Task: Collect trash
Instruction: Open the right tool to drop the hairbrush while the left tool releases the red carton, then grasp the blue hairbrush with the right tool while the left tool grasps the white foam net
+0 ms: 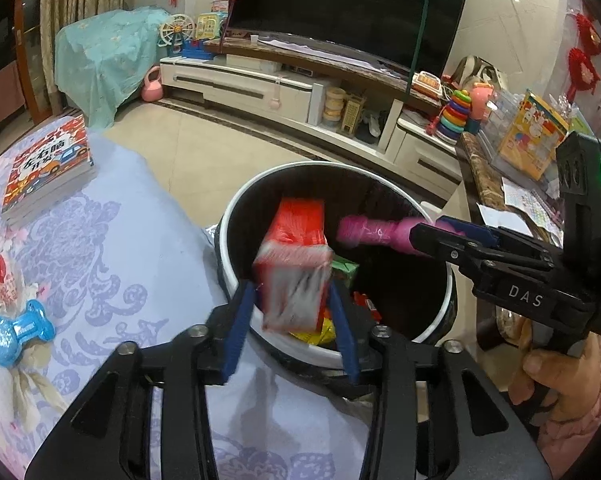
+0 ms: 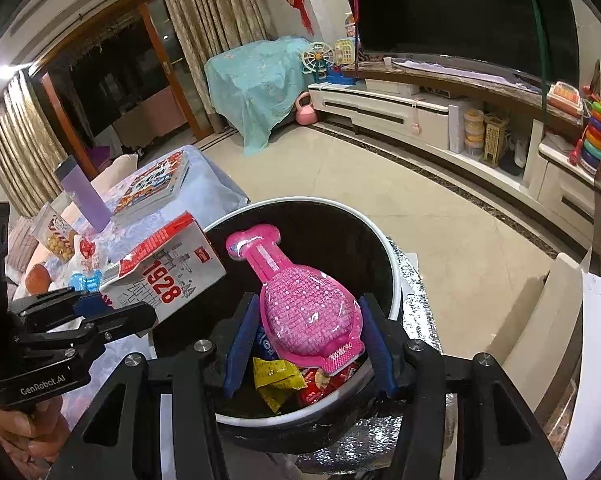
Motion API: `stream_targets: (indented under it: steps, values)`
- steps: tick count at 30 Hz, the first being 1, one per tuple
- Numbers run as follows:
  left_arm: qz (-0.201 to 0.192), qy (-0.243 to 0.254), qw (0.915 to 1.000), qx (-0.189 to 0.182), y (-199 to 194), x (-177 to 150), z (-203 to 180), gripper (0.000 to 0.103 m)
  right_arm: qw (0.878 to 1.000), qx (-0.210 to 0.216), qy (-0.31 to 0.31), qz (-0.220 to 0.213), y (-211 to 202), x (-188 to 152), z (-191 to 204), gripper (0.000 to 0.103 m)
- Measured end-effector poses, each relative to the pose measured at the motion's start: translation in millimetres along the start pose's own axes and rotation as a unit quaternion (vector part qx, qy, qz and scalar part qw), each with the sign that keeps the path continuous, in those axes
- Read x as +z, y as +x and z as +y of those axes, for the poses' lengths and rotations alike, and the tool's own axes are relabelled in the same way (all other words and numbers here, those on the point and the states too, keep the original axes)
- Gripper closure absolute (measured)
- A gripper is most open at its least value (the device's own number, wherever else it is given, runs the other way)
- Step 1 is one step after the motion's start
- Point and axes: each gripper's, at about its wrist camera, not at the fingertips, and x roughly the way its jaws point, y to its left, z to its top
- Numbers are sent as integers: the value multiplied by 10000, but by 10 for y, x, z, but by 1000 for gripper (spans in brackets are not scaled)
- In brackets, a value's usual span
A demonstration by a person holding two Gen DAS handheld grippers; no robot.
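Over the bin (image 1: 236, 216), left tongs (image 1: 292, 308) stand apart around the blurred carton (image 1: 296, 272); right view alone shows right tongs (image 2: 310, 336) gripping the pink packet (image 2: 308, 308).

Both tongs tilt downward, side by side. The left gripper (image 1: 292, 316) stands with its jaws apart. The right gripper (image 2: 306, 344) pinches inward, a hand (image 1: 556, 376) on its grip.

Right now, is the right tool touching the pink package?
Touching. Left wrist view shows the right tool clamped on the pink package, held level over the bin.
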Motion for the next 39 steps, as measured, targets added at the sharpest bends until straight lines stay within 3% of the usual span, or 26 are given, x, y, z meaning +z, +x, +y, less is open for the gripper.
stream_targets:
  steps: [7, 9, 11, 15, 29, 39]
  values:
    - [-135, -181, 9997, 84, -155, -154, 118, 50, 9999, 47, 59, -70, -65, 1, 19, 41]
    - [-136, -319, 9993, 111, -203, -238, 198, 50, 9999, 86, 68, -114, -96, -10, 62, 28]
    - [-126, -469, 9987, 142, -255, -337, 292, 50, 9998, 122, 44, -161, -126, -28, 126, 22]
    - [-118, -772, 9967, 225, -375, -532, 488, 49, 9995, 255, 34, -198, -163, -79, 267, 17]
    - [-232, -1780, 9822, 561, -823, -1220, 1140, 49, 9961, 867, -160, -30, -62, -350, 935, 13]
    - [-280, -2226, 9705, 879, -1024, -1498, 1566, 46, 9920, 1181, -401, 202, 68, -524, 1386, 12]
